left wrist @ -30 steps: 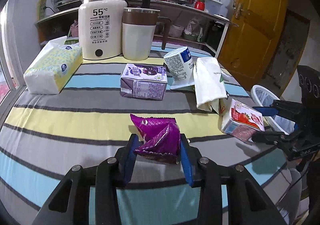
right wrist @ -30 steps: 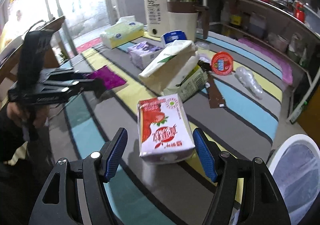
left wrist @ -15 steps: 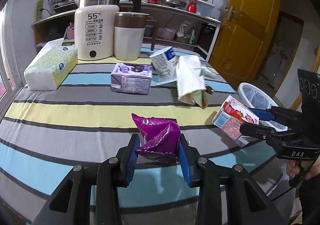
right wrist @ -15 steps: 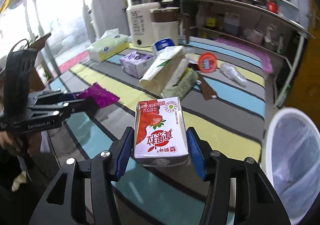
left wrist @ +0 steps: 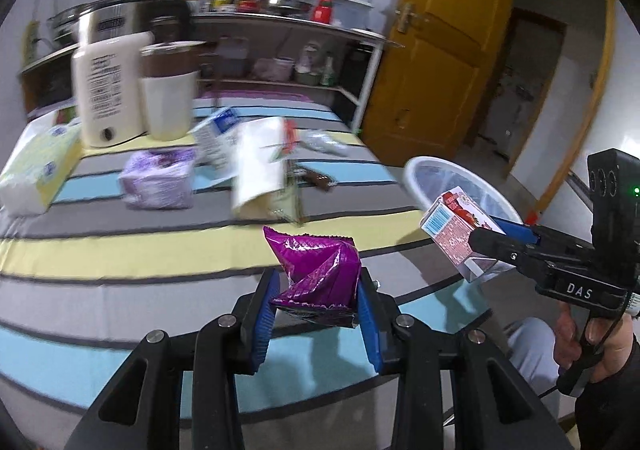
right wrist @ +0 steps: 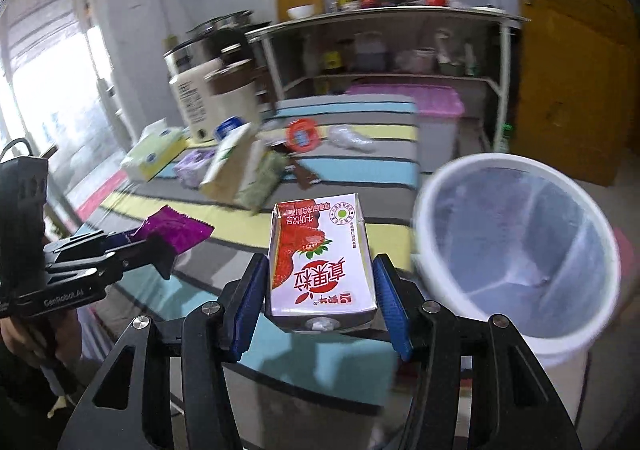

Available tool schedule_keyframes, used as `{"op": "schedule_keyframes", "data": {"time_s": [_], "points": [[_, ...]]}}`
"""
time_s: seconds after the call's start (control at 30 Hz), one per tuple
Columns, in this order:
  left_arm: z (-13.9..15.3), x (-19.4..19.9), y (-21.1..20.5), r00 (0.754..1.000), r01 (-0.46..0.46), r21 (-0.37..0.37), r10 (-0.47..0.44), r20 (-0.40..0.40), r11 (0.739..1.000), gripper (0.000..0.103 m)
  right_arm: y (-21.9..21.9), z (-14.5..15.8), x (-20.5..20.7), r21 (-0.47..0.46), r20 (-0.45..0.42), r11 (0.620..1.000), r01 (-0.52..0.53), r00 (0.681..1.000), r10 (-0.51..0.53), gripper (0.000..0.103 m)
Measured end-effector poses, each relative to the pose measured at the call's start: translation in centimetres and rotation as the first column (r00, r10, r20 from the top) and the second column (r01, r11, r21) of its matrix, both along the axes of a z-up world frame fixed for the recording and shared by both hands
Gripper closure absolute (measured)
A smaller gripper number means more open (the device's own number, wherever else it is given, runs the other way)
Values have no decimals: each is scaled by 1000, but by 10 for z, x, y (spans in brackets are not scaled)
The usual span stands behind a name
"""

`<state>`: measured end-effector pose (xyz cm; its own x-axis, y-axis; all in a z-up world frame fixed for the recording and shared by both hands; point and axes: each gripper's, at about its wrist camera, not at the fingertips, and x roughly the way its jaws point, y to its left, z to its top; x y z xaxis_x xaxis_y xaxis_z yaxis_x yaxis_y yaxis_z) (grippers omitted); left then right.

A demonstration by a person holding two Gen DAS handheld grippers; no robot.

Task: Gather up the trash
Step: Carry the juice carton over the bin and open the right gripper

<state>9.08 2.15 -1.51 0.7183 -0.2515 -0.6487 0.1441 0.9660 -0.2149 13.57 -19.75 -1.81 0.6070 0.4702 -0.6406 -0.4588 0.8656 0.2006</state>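
Left tongs [left wrist: 316,296] narrow, clamped on crumpled purple wrapper [left wrist: 318,274], lifted off the striped bench [left wrist: 120,250]. Right tongs [right wrist: 322,300] just closed in, blue pads pressing both sides of strawberry milk carton [right wrist: 320,254], held above the bench edge. White bin [right wrist: 516,246] just beside the carton, on its right.

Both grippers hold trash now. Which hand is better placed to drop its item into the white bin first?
Right. The right gripper holds the strawberry carton right beside the white bin; the left gripper with the purple wrapper is farther away, over the table.
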Motion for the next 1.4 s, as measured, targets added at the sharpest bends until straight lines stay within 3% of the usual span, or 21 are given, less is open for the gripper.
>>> {"op": "schedule_keyframes", "data": {"time_s": [0.27,0.5,0.9,1.4], "points": [[9,38,-56,992,124,0,-124,9,992,65,-59,1,12,-25,-8,982,189,982,-189,48],[13,75,-105,975,220,5,-220,11,975,65,-96,-5,22,-46,-31,956,289,956,-290,48],[2,114,-158,949,312,1,-312,-32,950,63,-121,-16,31,-75,-66,933,352,932,-357,48],[5,116,-160,939,343,-52,-344,3,938,44,-130,-9,24,-39,-31,923,384,923,-385,48]]}}
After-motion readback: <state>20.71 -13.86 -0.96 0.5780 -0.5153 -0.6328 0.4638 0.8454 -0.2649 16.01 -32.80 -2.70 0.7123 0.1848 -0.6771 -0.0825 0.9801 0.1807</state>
